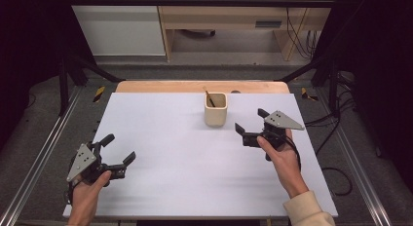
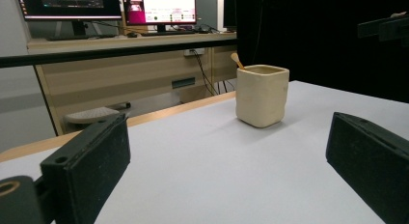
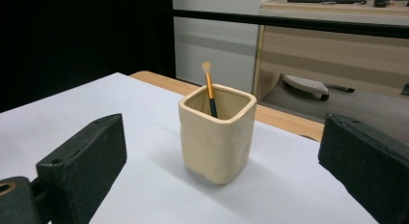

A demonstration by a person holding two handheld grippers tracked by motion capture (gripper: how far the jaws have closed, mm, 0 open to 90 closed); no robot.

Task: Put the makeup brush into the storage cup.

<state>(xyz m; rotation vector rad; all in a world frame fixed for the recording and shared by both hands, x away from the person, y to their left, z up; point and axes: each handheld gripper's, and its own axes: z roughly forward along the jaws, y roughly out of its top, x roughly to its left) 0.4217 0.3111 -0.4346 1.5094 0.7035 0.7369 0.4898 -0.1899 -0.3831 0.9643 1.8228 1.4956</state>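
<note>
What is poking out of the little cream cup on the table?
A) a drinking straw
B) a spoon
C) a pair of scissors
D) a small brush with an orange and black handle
D: in the right gripper view a brush with a pale tuft, an orange stem and a black lower part leans inside the cream cup, its tip above the rim.

My right gripper (image 3: 226, 161) fingers (image 3: 84, 161) spread wide, empty. Between them I see cream square cup (image 3: 217, 132) upright on white counter (image 3: 72, 113). Orange-handled brush (image 3: 210, 94) leans inside, bristles up.
</note>
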